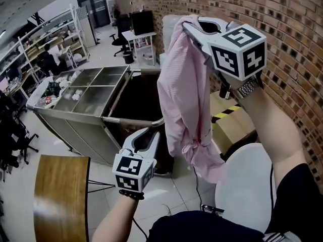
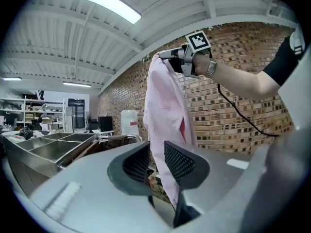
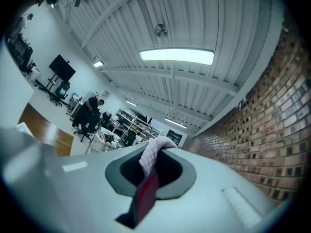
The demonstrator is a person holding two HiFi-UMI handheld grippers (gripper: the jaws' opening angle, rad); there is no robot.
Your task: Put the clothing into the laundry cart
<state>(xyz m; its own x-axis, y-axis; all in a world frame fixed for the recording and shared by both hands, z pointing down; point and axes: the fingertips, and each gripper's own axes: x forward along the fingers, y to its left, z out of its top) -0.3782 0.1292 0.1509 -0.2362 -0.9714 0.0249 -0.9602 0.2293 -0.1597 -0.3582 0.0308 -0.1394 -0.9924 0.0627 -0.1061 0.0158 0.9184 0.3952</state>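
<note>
Right claw (image 1: pixel 191 28) pinches the pink garment (image 1: pixel 176 95) at its top, cloth hanging below.

A red-brown brick wall (image 1: pixel 287 19) fills the right side of the head view. The floor (image 1: pixel 17 198) is pale and shiny. A brown wooden surface (image 1: pixel 60 195) sits in the lower left corner. Far off in the upper left stand white shelves (image 1: pixel 48 37) full of stuff. A dark door (image 1: pixel 97 6) is at the top. A black chair (image 1: pixel 120 40) stands near a white desk (image 1: pixel 139 35). The ceiling (image 2: pixel 58 42) is white with ribs, and a long light (image 3: pixel 176 56) glows on it.
</note>
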